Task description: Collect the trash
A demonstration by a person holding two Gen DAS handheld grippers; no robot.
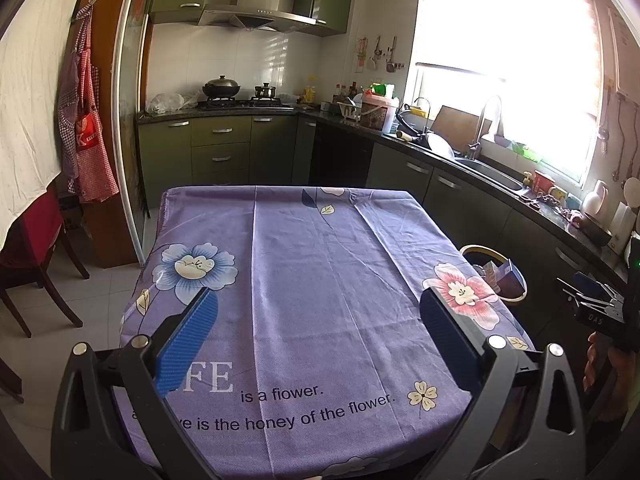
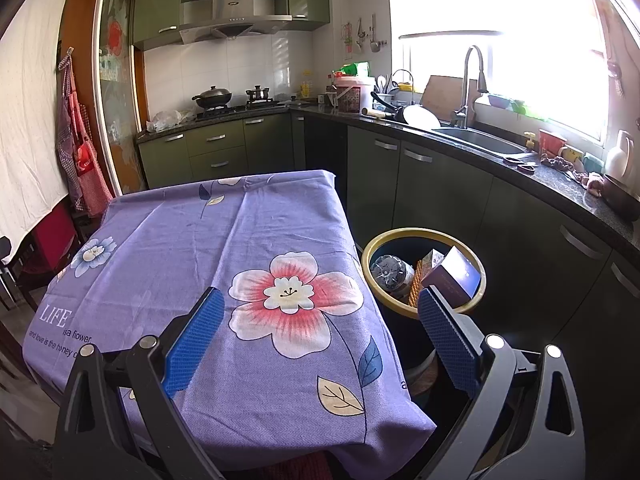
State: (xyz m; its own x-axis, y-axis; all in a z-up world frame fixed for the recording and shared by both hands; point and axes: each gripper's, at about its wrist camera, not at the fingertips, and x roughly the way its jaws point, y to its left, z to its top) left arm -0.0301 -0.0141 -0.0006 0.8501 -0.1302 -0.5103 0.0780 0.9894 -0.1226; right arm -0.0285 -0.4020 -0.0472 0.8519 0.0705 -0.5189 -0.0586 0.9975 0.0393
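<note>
Trash (image 2: 448, 276) in bin (image 2: 424, 236), beyond right tongs (image 2: 320, 312).

Two fisheye views are taken from just behind each gripper's blue-padded fingers, looking forward and slightly down. The left wrist view is centred close over the purple flowered tablecloth (image 1: 320, 280), facing the stove wall. The right wrist view is set further right, above the table's right edge and the yellow-rimmed bin (image 2: 424, 236). Tablecloth, bin, counter and window are shared by both.
</note>
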